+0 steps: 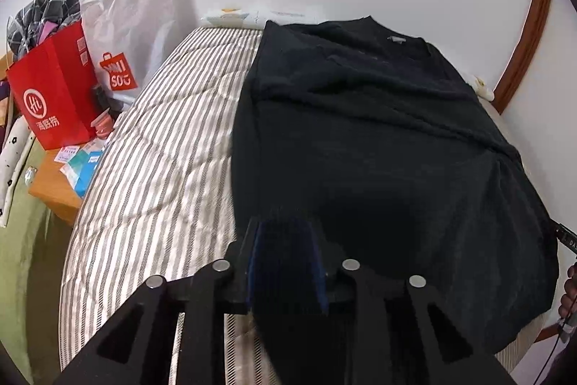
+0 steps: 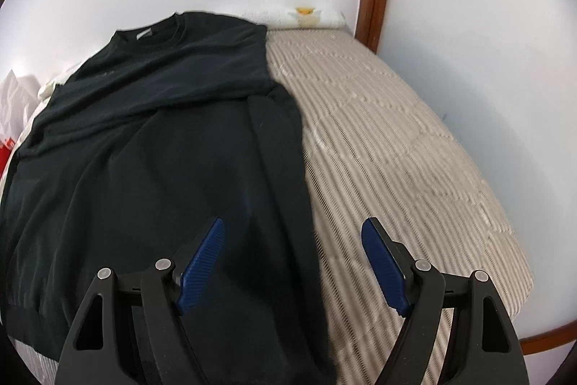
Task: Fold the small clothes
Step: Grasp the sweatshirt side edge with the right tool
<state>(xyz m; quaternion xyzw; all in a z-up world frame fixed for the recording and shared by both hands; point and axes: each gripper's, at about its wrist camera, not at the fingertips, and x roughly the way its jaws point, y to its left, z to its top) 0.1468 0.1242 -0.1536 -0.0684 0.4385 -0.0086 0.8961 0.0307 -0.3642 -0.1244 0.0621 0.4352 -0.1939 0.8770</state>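
Sweater: the black sweater [image 2: 151, 139] lay flat on the striped mattress [image 2: 396, 139], sleeves folded in.
Left gripper [image 1: 286, 262]: fingers pinched shut on the hem.
Right gripper [image 2: 292, 262]: fingers spread wide, holding nothing.
Risk: lifting one-handed could skew the fold.

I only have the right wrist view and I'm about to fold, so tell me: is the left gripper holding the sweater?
Observer: Yes, the left gripper is shut on the near edge of the black sweater.
Operator: Anything beside the bed on that side?
Observer: A wooden nightstand, close against the mattress.
Operator: What's on it?
Observer: A red paper bag, with a white Miniso bag behind it.
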